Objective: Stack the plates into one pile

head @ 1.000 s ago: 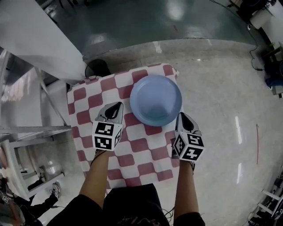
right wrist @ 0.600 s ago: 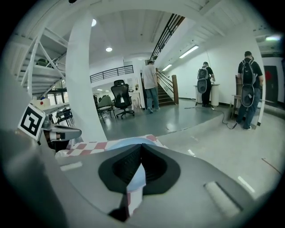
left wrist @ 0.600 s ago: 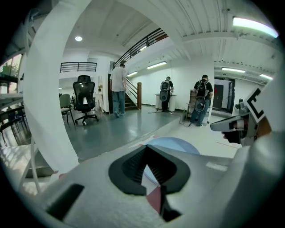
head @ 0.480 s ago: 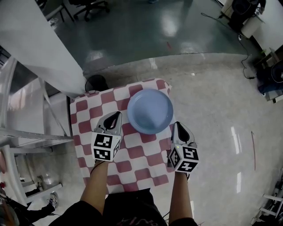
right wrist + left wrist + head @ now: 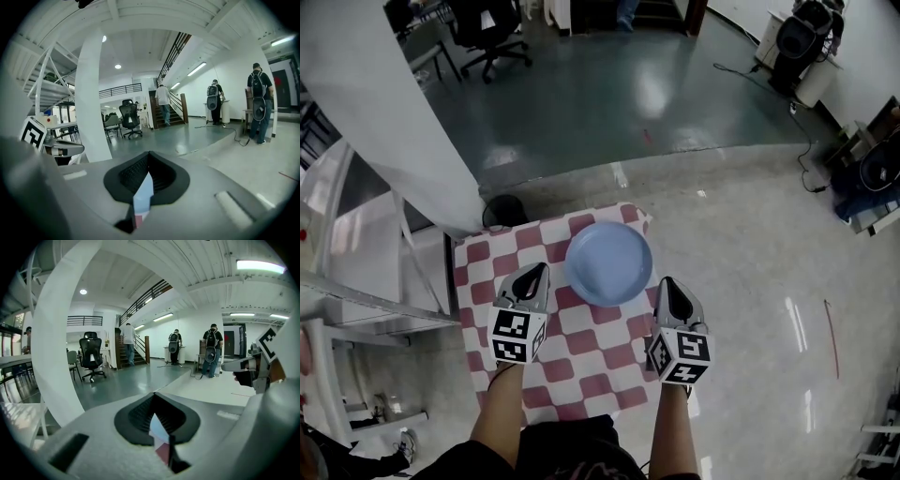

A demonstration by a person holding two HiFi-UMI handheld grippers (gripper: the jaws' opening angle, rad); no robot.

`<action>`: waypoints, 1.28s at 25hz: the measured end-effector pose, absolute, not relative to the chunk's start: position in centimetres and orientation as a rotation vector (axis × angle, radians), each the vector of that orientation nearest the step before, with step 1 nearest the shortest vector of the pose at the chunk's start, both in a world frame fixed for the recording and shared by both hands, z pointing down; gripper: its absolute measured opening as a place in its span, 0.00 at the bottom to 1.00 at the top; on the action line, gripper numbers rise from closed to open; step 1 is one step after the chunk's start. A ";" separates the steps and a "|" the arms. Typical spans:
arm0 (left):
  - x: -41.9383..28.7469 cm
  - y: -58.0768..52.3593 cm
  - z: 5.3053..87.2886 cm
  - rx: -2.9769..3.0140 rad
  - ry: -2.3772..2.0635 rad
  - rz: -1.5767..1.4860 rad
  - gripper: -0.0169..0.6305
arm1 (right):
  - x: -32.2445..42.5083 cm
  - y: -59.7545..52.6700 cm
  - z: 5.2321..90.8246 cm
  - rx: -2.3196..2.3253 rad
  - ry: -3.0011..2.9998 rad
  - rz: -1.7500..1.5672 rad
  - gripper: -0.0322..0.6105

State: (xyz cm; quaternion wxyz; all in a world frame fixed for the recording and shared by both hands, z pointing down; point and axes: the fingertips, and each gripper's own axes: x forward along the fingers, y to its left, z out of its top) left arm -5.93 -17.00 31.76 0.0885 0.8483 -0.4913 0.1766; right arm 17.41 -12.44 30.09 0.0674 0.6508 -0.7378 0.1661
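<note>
now both claws sit higher than a second ago. across the three head views the checked tabletop [image 5: 591, 328] has shrunk in the picture and much more of the floor [image 5: 581, 94] shows beyond it, so the person has straightened up and drawn the claws off the work.

the left claw [image 5: 533, 274] is closed on nothing. its own view looks out almost level across the room, jaws pressed together, with only a sliver of the tabletop's checks showing through the slit below. the right claw [image 5: 667, 286] is the same, closed and empty, its view also lifted to the room and not down at the tabletop. neither touches anything. both hang over the near half of the tabletop, the left one toward its left side, the right one at its right edge.

the pile [image 5: 608, 263] lies on the far right part of the tabletop, between the two claw tips and just beyond them, apart from both. it has kept its place on the checks through all three views. it reads as a single blue round; how many plates are in it cannot be counted from above. no other plate shows anywhere on the tabletop.

judging from that, the stacking looks finished: one pile, nothing loose, both claws pulled back and up with no load. whether the pile sits square i can't confirm from this steep view.
</note>
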 end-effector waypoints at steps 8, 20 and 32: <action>-5.8 -14.7 27.0 2.573 -1.526 0.460 0.02 | 16.8 -10.4 25.3 1.956 -2.312 0.381 0.07; -4.9 -10.6 23.5 2.636 -1.565 0.407 0.02 | 16.8 -6.3 22.1 1.958 -2.385 0.317 0.07; -4.8 -8.2 20.9 2.686 -1.573 0.357 0.02 | 16.3 -3.8 19.5 1.962 -2.437 0.264 0.07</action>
